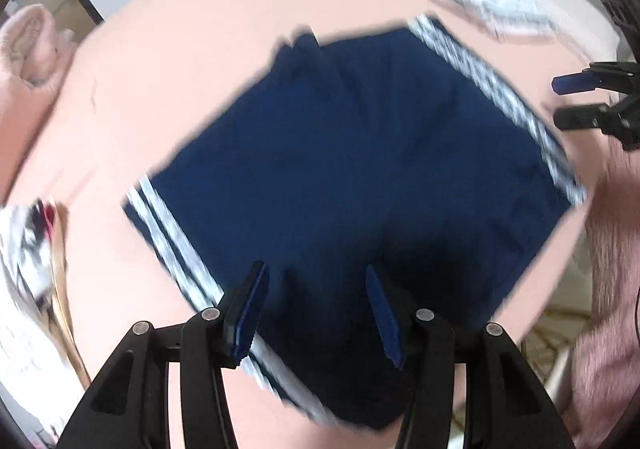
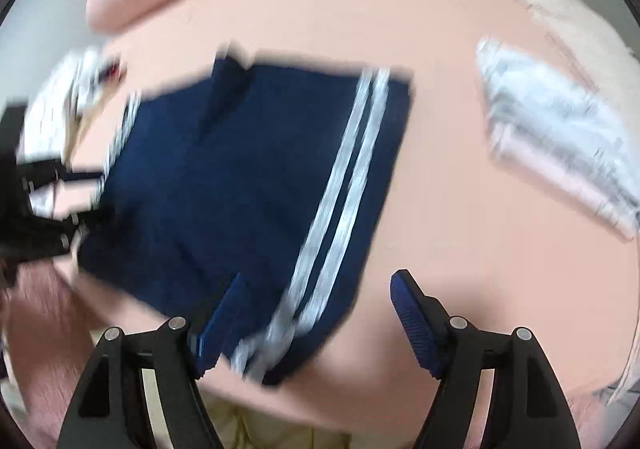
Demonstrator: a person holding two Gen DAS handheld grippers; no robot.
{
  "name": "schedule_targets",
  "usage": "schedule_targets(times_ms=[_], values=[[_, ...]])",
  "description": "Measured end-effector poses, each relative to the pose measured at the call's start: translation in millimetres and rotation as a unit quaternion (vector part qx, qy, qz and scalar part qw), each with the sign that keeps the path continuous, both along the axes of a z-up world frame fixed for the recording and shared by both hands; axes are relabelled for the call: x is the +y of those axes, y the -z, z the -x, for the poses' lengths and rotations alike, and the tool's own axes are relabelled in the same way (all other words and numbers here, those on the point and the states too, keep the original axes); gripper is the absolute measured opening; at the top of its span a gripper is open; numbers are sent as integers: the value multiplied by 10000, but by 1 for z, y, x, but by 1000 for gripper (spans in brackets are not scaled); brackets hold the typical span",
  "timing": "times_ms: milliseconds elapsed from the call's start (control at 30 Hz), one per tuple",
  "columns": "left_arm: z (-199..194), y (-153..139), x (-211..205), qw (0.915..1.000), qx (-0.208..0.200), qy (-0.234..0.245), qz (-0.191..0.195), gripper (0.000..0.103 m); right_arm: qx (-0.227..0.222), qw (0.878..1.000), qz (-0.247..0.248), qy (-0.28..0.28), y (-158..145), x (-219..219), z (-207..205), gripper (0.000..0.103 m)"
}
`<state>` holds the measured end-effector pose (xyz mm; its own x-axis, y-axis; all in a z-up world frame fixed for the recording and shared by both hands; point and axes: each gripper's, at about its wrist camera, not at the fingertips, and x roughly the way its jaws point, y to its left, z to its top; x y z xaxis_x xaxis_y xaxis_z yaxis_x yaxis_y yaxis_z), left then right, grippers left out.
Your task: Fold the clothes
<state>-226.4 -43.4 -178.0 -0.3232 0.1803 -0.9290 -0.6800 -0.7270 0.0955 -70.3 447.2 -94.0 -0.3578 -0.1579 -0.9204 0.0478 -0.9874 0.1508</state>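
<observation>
The fingers of the left gripper (image 1: 316,309) stand apart above the near edge of the navy shorts (image 1: 360,177), with nothing clamped between them. The right gripper (image 2: 316,321) has its fingers spread wide too, empty, hanging over the shorts' near right corner. Both views are smeared by motion blur, so seams and hems are hard to make out, and the gripper bodies cover the nearest part of the cloth. The shorts lie flat on a pink bed sheet (image 1: 192,61), dark blue with two white stripes (image 2: 348,169) down each side. A pale striped garment (image 2: 556,137) lies well apart, far right; a crumpled white cloth (image 1: 24,249) sits at the left.
</observation>
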Motion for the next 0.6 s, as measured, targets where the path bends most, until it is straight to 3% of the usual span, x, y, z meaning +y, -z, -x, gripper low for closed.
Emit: schedule_targets(times_ms=[100,300,433,600], values=[[24,0,16,9996,132,-17,-249,47,295,9995,-137,-2,-6,2,33,75],[96,1,99,9982,248,104,-534,47,250,9975,-577,-321,23,-15,90,75],[123,21,110,9984,384,-58,-401,44,63,9964,-758,-382,54,-12,104,75],[157,28,113,9966,477,-270,-608,45,455,9964,-720,-30,51,14,105,75]])
